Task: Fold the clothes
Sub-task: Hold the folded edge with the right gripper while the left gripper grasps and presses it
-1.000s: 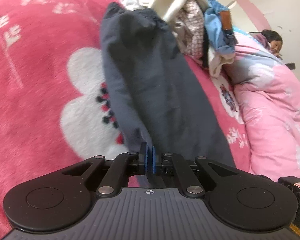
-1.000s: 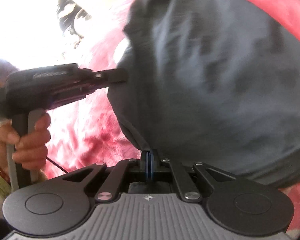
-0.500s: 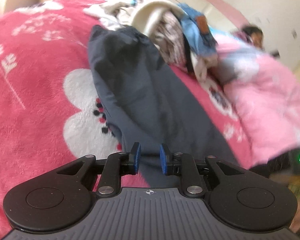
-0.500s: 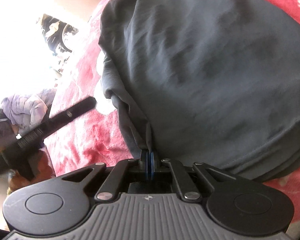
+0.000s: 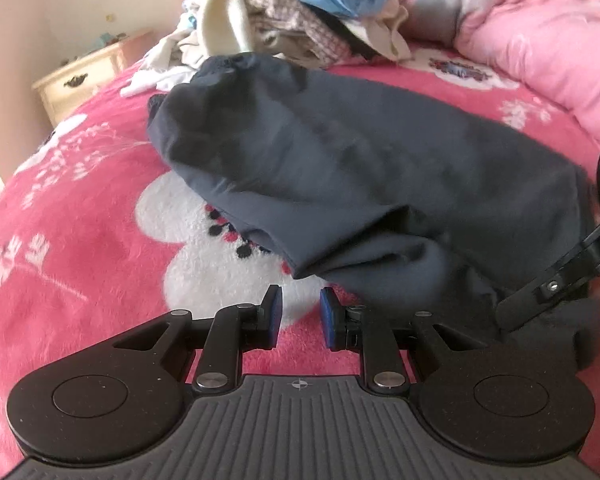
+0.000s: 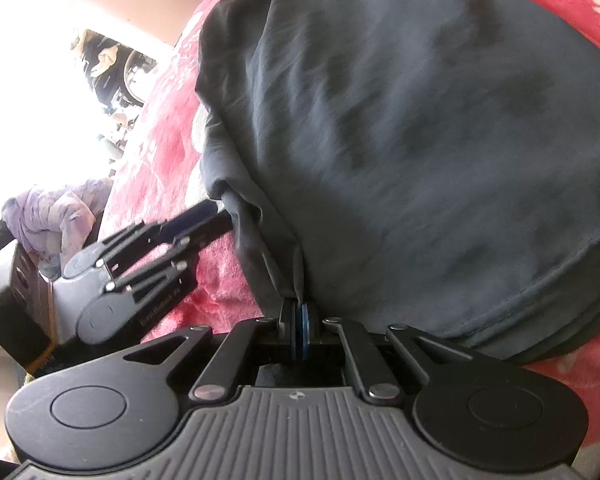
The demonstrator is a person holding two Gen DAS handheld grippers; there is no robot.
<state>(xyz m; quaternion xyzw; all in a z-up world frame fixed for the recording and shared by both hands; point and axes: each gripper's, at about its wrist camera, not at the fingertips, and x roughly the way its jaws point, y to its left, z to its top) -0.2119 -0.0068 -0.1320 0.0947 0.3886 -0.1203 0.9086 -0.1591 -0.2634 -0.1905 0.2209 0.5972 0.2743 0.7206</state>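
Note:
A dark grey garment lies folded lengthwise on the pink flowered blanket. My left gripper hovers just short of the garment's near fold, open a little, with only blanket showing between its blue pads. In the right wrist view the right gripper is shut on a bunched edge of the same garment. The left gripper shows there at the left, its fingers close beside the cloth. One right finger reaches into the left wrist view, its tip buried in the cloth.
A heap of unfolded clothes sits behind the garment. A pale pink quilt fills the far right of the bed. A cream nightstand stands beyond the bed's left edge. A purple cloth lies at the left.
The left gripper let go of the dark garment, opened, rolled and drew back from the cloth. The garment dropped onto the blanket. The right gripper stays shut on its edge.

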